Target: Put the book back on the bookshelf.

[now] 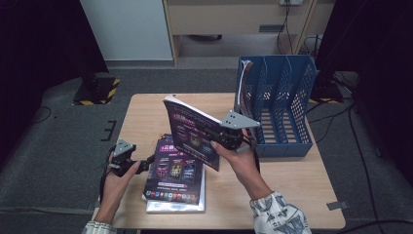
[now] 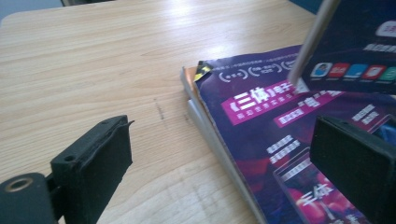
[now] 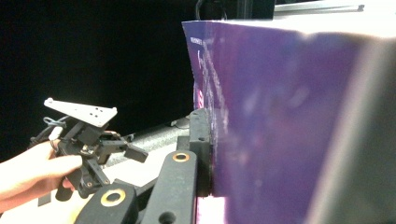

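Observation:
A purple magazine (image 1: 191, 130) is held up tilted above the table, and my right gripper (image 1: 217, 135) is shut on its lower right edge. In the right gripper view the black jaw presses flat on that purple cover (image 3: 280, 130). A stack of similar magazines (image 1: 176, 173) lies flat near the table's front. My left gripper (image 1: 146, 163) is at the stack's left edge, open. In the left gripper view its jaws (image 2: 224, 163) stand wide apart, with the stack's corner (image 2: 280, 140) between them and untouched. The lifted magazine (image 2: 359, 46) hangs over it.
A blue file rack (image 1: 282, 109) with several slots stands at the table's back right, with one thin magazine (image 1: 245, 83) upright in its leftmost slot. Bare wood (image 1: 146, 114) lies at the back left. The table's front edge runs just under the stack.

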A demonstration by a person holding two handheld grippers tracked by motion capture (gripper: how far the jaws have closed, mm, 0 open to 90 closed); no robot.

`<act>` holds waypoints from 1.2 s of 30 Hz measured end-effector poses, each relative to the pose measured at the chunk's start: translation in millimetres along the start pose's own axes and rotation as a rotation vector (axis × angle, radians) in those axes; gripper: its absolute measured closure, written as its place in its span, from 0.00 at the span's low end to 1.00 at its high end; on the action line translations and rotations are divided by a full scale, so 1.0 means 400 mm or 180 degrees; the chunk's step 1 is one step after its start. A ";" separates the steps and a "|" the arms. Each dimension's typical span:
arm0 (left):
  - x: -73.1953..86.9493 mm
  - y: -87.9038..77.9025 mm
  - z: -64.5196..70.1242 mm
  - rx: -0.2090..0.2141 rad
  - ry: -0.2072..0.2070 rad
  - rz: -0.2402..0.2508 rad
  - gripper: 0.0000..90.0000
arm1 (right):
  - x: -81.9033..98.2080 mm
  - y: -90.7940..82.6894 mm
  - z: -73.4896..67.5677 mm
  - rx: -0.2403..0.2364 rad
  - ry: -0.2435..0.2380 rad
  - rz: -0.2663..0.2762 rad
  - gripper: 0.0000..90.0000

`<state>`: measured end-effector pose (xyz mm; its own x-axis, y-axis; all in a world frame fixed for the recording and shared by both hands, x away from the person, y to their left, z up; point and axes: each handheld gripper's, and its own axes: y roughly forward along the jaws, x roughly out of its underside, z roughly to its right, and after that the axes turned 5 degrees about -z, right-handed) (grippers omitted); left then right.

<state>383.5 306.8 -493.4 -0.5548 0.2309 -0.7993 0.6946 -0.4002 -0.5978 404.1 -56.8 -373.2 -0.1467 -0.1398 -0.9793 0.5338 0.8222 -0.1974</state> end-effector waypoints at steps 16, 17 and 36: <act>0.024 -0.001 -0.037 -0.0280 -0.0031 -0.0157 0.06 | -0.005 -0.043 0.014 0.0098 0.0044 -0.0006 0.92; 0.024 -0.001 -0.037 -0.0280 -0.0031 -0.0157 0.06 | -0.005 -0.043 0.014 0.0098 0.0044 -0.0006 0.92; 0.035 0.004 -0.048 -0.0424 0.0004 -0.0254 0.07 | 0.008 -0.078 0.017 0.0125 0.0071 -0.0047 0.92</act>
<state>385.6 326.6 -506.8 -0.6103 0.2583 -0.7489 0.7029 -0.2593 -0.6623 392.6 -86.7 -370.4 -0.1731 -0.1392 -0.9750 0.5636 0.7979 -0.2140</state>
